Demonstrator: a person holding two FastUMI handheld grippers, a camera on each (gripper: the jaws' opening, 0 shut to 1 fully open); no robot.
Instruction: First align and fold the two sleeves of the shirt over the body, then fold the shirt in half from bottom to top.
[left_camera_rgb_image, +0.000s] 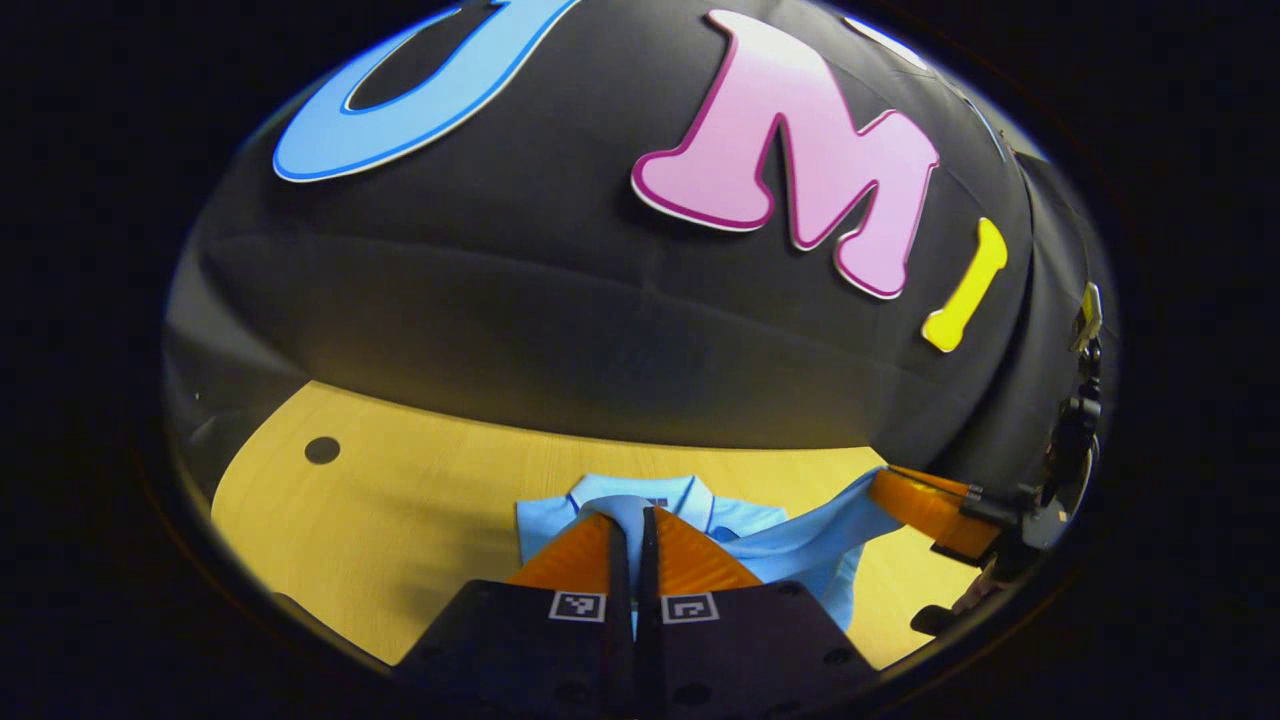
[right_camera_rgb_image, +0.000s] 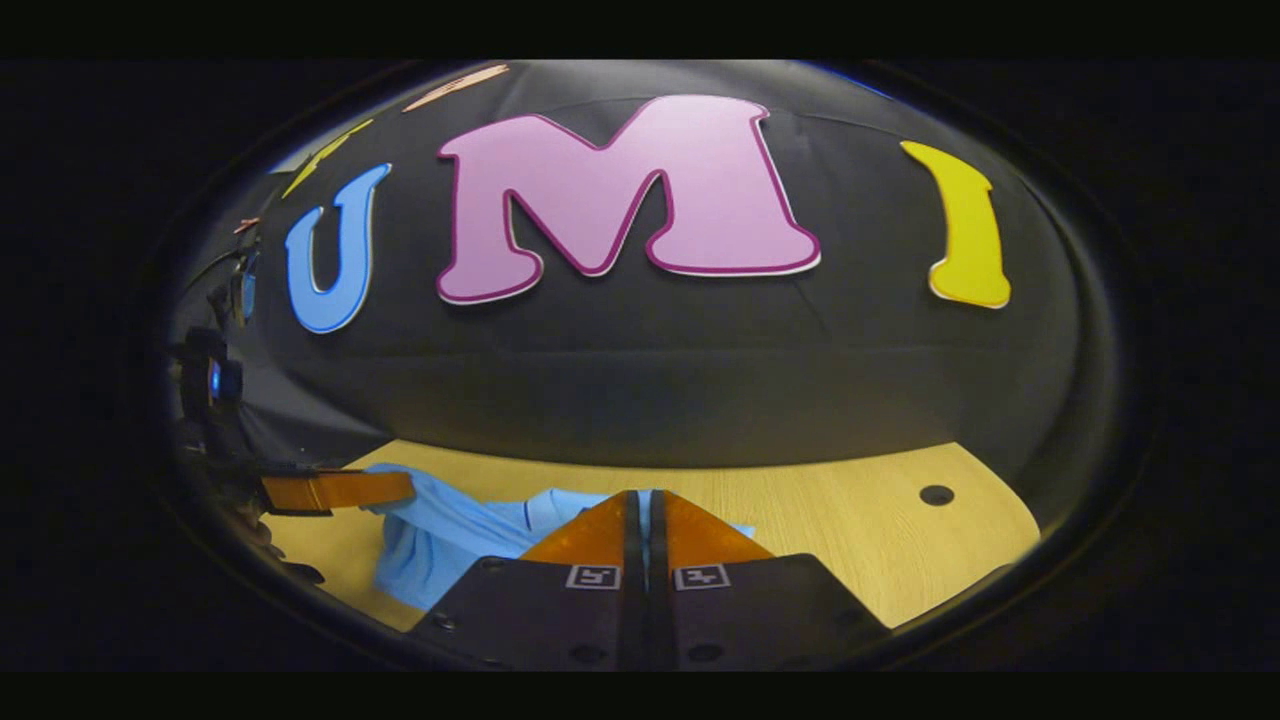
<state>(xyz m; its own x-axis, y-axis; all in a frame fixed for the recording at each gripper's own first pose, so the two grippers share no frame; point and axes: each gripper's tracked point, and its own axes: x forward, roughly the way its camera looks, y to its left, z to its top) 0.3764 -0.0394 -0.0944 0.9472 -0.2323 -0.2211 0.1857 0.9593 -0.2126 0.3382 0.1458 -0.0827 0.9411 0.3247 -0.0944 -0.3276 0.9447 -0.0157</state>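
Both jaws pinched narrow on the blue shirt (left_camera_rgb_image: 745, 545), lifting fabric off the desk (left_camera_rgb_image: 400, 510) to carry the fold over.

I'm looking at a pale wood-grain counter (left_camera_rgb_image: 400, 520), its round dark hole (left_camera_rgb_image: 322, 450) sitting near the far left edge. In the right gripper view that hole (right_camera_rgb_image: 936, 495) sits far right. Black cloth wall (left_camera_rgb_image: 560, 330) rises just behind the counter.
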